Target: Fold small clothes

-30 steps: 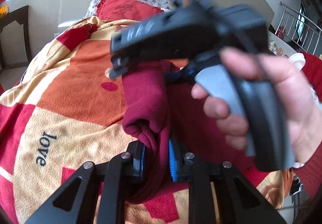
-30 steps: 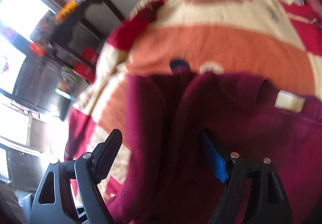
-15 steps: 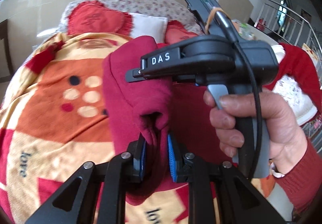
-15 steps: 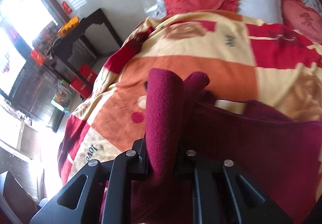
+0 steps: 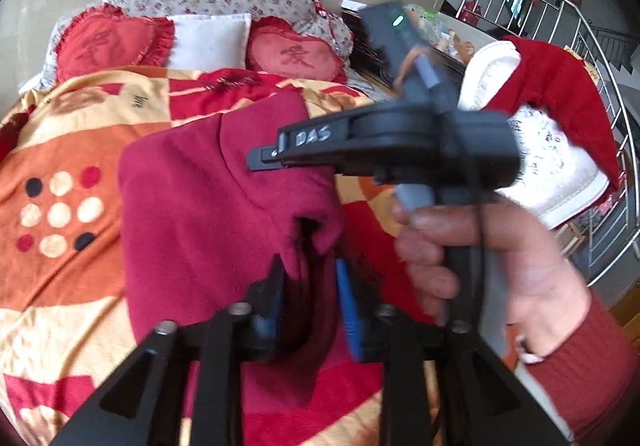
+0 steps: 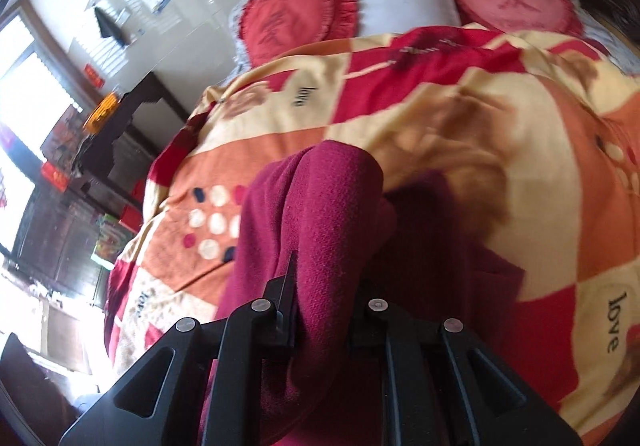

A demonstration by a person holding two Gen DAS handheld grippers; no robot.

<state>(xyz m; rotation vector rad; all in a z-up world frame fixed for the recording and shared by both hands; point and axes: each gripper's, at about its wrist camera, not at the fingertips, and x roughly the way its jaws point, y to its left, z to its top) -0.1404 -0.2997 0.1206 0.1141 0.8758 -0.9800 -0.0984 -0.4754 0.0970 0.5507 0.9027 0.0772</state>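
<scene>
Maroon fleece garment (image 5: 208, 213) hangs bunched above the patchwork blanket (image 5: 60, 266) on the bed. Right tongs (image 6: 320, 310) are clamped on a thick fold of it. Left tongs (image 5: 308, 298) are opening, with cloth between the blue pads (image 5: 348, 310). Behind lie 2 red heart cushions (image 5: 108, 45) and a white pillow (image 5: 208, 41).

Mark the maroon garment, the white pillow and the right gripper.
maroon garment (image 5: 192, 205): left wrist view, on the flat front panel.
white pillow (image 5: 208, 39): left wrist view, middle of its face.
right gripper (image 6: 320, 310): right wrist view, midway between the fingers, which are clamped on the garment's fold.
</scene>
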